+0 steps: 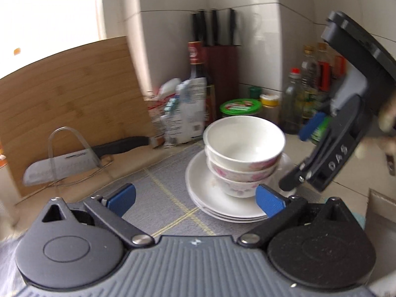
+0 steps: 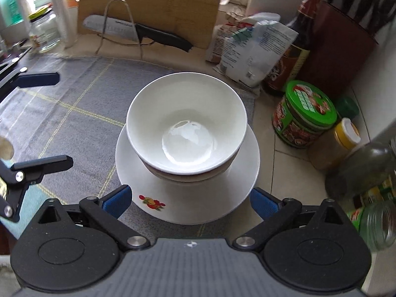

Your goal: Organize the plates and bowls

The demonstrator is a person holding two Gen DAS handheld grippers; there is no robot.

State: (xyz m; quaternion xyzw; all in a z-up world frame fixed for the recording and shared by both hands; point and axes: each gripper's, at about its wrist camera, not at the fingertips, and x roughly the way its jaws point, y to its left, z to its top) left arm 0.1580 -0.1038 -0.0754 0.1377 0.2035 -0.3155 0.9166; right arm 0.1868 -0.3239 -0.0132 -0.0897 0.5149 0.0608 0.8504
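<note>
bowls (image 1: 243, 148) sit nested on stacked plates (image 1: 217, 205) on the worktop (image 2: 267, 128), so stacking looks done; my left fingers (image 1: 122, 194) and right fingers (image 2: 117, 200) spread apart, holding nothing

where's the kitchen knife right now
The kitchen knife lies at the back of the counter in a wire stand, against the wooden cutting board, left of the clipped bags.

Light source: daylight from window (image 1: 49, 7), upper left, blown out to white.
Glare: bright reflection in top bowl (image 2: 186, 133).
Blur: left wrist view smeared; right wrist view sharper.
Distortion: fisheye curvature at edges; bottles (image 1: 309, 84) soft.
</note>
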